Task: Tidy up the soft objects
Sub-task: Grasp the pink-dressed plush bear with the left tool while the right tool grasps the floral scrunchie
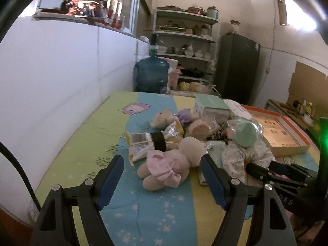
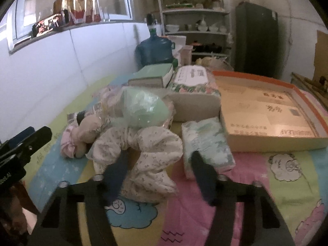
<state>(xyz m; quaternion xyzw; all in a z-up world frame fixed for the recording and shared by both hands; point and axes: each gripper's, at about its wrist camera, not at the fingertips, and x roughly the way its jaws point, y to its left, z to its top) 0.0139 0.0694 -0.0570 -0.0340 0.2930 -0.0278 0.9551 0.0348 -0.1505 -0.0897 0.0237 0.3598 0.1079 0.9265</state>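
A beige plush doll in a pink dress point(image 1: 170, 164) lies on the patterned bedspread point(image 1: 86, 135). My left gripper point(image 1: 163, 158) stands open around it, its blue pads clear of the doll on both sides. To its right lies a doll in white floral cloth point(image 2: 143, 143) with a mint hat wrapped in plastic point(image 2: 143, 108). My right gripper point(image 2: 158, 154) straddles this doll's leg, jaws half apart, and the right pad does not touch it. The right gripper point(image 1: 252, 169) also shows at the right of the left wrist view.
A yellow snack packet with a black band point(image 1: 151, 141) and a small plush point(image 1: 162, 119) lie behind the pink doll. A tissue pack point(image 2: 207, 143), an orange-rimmed cardboard tray point(image 2: 266, 110), a mint box point(image 2: 151, 73) and a wipes pack point(image 2: 190, 78) crowd the right. A wall point(image 1: 61, 71) runs along the left.
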